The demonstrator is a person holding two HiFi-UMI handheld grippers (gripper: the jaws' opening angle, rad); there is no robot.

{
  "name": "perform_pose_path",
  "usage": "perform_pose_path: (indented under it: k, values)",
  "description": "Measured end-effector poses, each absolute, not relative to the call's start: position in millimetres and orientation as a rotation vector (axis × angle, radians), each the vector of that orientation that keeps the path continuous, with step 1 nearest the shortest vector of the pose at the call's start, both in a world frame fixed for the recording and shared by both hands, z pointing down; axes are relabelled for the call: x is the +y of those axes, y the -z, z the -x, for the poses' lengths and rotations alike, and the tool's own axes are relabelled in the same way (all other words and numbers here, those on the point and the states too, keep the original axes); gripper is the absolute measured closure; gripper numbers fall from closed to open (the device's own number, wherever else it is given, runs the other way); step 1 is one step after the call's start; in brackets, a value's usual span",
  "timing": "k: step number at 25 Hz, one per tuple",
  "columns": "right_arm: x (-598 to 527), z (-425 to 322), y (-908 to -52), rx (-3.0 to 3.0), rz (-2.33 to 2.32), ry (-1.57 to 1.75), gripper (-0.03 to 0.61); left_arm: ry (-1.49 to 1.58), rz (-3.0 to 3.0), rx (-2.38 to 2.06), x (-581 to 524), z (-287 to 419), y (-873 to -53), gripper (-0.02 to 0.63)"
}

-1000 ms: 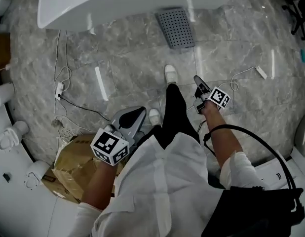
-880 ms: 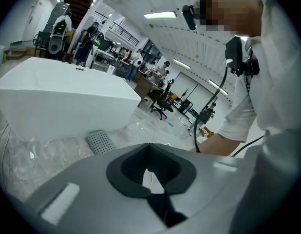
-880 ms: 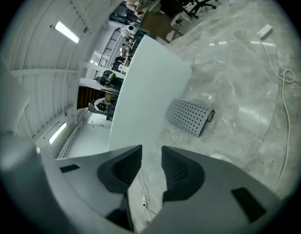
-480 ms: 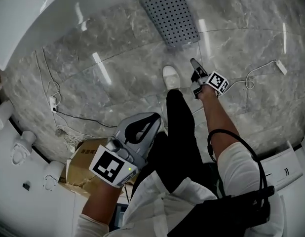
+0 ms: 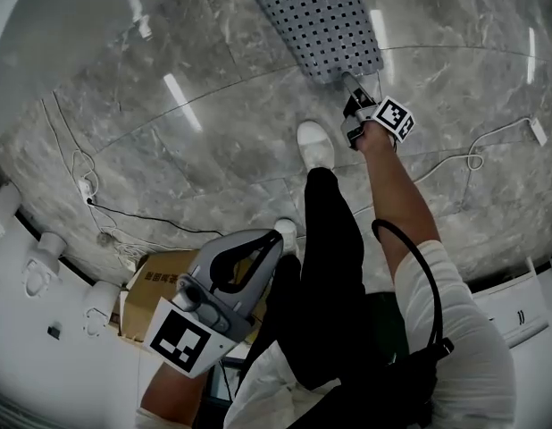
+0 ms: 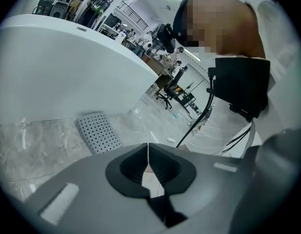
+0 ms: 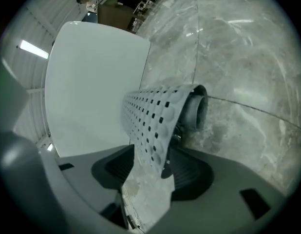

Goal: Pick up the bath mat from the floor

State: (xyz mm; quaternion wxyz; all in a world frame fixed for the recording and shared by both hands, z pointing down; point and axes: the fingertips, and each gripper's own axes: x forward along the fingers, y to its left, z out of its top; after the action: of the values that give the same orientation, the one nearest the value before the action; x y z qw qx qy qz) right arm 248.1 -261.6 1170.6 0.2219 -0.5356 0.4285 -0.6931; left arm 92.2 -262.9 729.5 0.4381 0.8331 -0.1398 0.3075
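The right gripper point(image 7: 145, 165) has its jaws opening, with the near edge of the mat point(image 7: 151, 120) between them, not clamped. Beyond it the mat lies on the floor point(image 5: 213, 150). The left gripper point(image 6: 148, 149), jaws together and empty, hangs well behind it.

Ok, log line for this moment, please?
right tool: jaws opening, bath mat edge between them, not gripped | left tool: shut, empty, near body

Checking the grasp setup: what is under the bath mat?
Only grey marble floor shows around the bath mat; the patch beneath it is covered. The right tool has its jaws opening, with the mat's near edge between them, not pressed.
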Motion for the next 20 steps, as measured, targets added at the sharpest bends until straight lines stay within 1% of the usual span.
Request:
perform_pose_path:
  k: [4,8,9,11,12,13,15,20]
  values:
    - [-279,-245,-1201,1.180,1.461,1.893,0.380,-0.775,-2.057,-0.343,-270,-88,-747,0.607]
    - [-309,-247,-1206,1.181,1.403,1.821,0.382,-0.780,-2.042,-0.352,-270,-77,-759,0.607]
    - [-317,-250,-1205,1.183,1.403,1.801,0.392,-0.780,-2.038,-0.353,-269,-75,-760,0.607]
    - [-326,-256,-1201,1.178,1.409,1.779,0.457,-0.772,-2.035,-0.360,-269,-73,-761,0.607]
    - [-327,-258,-1198,1.184,1.414,1.773,0.506,-0.767,-2.035,-0.364,-269,-73,-760,0.607]
    - [-327,-261,-1194,1.192,1.422,1.769,0.531,-0.763,-2.034,-0.367,-269,-73,-758,0.607]
    - [-328,-264,-1183,1.204,1.428,1.763,0.550,-0.752,-2.034,-0.376,-273,-74,-751,0.607]
    - [-341,-270,-1142,1.263,1.464,1.757,0.557,-0.713,-2.075,-0.385,-279,-80,-723,0.607]
